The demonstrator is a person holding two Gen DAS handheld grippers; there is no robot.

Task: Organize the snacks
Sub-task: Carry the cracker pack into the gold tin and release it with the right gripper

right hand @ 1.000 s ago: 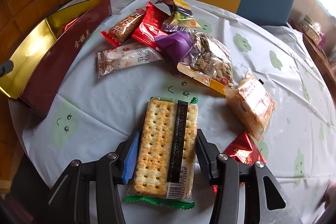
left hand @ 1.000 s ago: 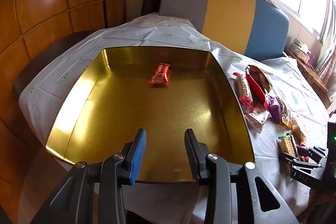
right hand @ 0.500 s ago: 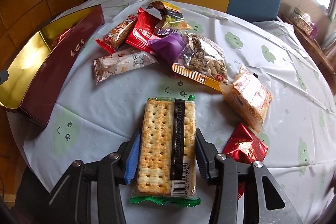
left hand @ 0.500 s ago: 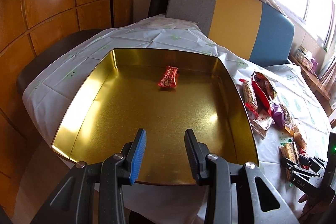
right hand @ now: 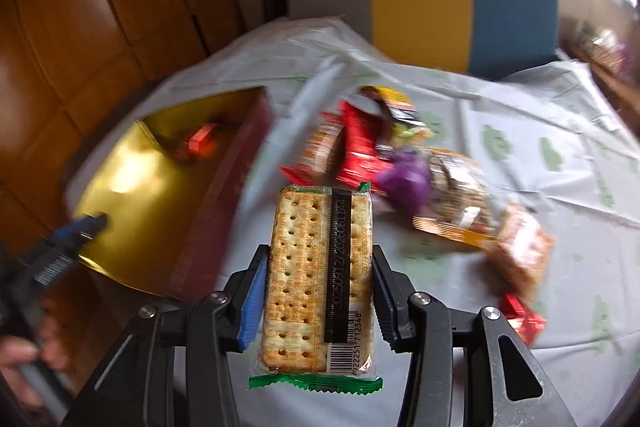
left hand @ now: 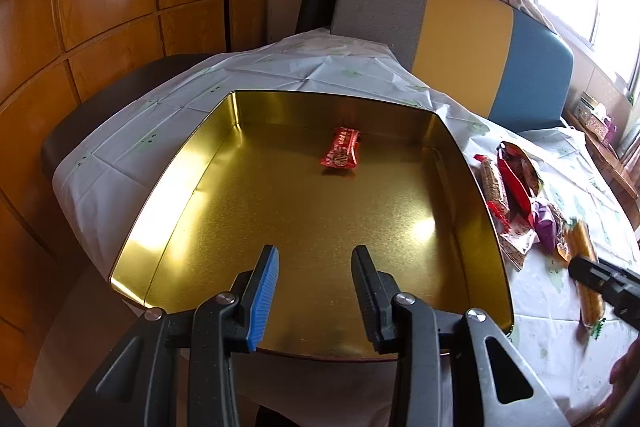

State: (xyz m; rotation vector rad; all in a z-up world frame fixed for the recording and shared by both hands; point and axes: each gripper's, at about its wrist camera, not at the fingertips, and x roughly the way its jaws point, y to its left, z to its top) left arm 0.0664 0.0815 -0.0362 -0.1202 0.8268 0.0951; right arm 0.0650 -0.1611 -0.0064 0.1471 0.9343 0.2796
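the right gripper (right hand: 318,283) is clamping the cracker pack (right hand: 318,279) by its long edges, lifted clear of the table, likely bound for the gold tin (left hand: 320,227). its long axis is running along the fingers, green end nearest the camera. the left gripper (left hand: 316,291) is hovering part-open and empty over the tin.

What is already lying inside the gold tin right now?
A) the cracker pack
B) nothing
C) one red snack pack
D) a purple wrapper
C: a single red snack pack lies on the floor of the gold tin, toward its far wall, with nothing else inside.
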